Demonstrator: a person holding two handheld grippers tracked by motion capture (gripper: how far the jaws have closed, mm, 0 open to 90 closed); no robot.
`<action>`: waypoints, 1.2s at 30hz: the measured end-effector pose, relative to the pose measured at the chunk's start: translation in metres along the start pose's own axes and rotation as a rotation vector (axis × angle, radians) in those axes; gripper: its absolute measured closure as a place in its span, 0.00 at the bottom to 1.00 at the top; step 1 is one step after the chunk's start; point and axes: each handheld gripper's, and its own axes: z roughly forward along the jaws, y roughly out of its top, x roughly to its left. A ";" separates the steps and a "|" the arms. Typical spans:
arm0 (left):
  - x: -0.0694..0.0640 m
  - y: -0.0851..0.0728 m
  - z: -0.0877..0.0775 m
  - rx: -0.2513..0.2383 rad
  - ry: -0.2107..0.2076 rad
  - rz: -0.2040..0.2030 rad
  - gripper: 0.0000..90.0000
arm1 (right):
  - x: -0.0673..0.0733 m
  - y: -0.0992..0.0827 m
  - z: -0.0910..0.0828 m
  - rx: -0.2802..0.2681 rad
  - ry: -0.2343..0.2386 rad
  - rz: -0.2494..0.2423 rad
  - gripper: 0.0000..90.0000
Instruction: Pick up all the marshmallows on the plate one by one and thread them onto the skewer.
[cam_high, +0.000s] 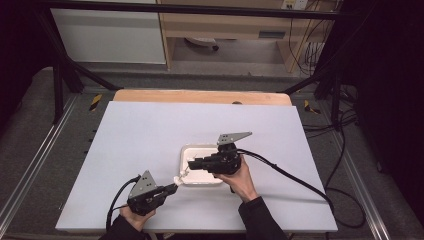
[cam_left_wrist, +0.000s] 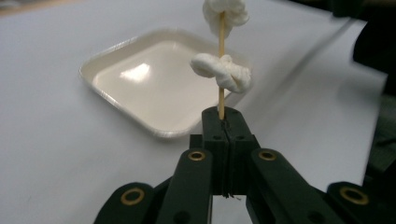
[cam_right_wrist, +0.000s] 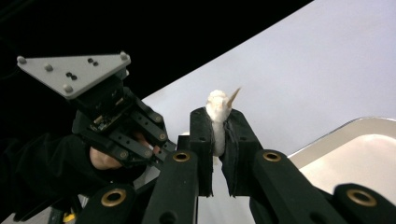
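Observation:
A thin wooden skewer (cam_left_wrist: 221, 95) stands up out of my left gripper (cam_left_wrist: 223, 116), which is shut on its lower end. A white soft lump (cam_left_wrist: 223, 72) is threaded on its middle, and a second lump (cam_left_wrist: 225, 11) sits at the top. My right gripper (cam_right_wrist: 218, 116) is shut on that top lump (cam_right_wrist: 216, 107), with the skewer's pointed tip (cam_right_wrist: 232, 96) poking out beyond it. In the high view the left gripper (cam_high: 172, 187) sits just off the near left corner of the white tray (cam_high: 196, 148), and the right gripper (cam_high: 191, 162) is over the tray.
The shallow tray (cam_left_wrist: 140, 88) has nothing in it and lies on a white sheet (cam_high: 150, 130) that covers the table. Cables trail from both grippers across the sheet. The left gripper's grey plate (cam_right_wrist: 74, 70) shows close by in the right gripper view.

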 end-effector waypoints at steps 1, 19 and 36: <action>-0.002 0.001 0.000 0.003 0.037 0.049 0.99 | 0.000 -0.005 0.006 -0.006 -0.006 -0.006 0.93; 0.003 -0.003 0.006 0.015 -0.001 -0.006 0.99 | 0.002 -0.005 0.002 -0.038 -0.048 -0.061 0.77; 0.009 -0.004 0.008 0.043 0.011 -0.050 0.98 | -0.009 -0.020 -0.035 -0.018 -0.321 -0.144 0.13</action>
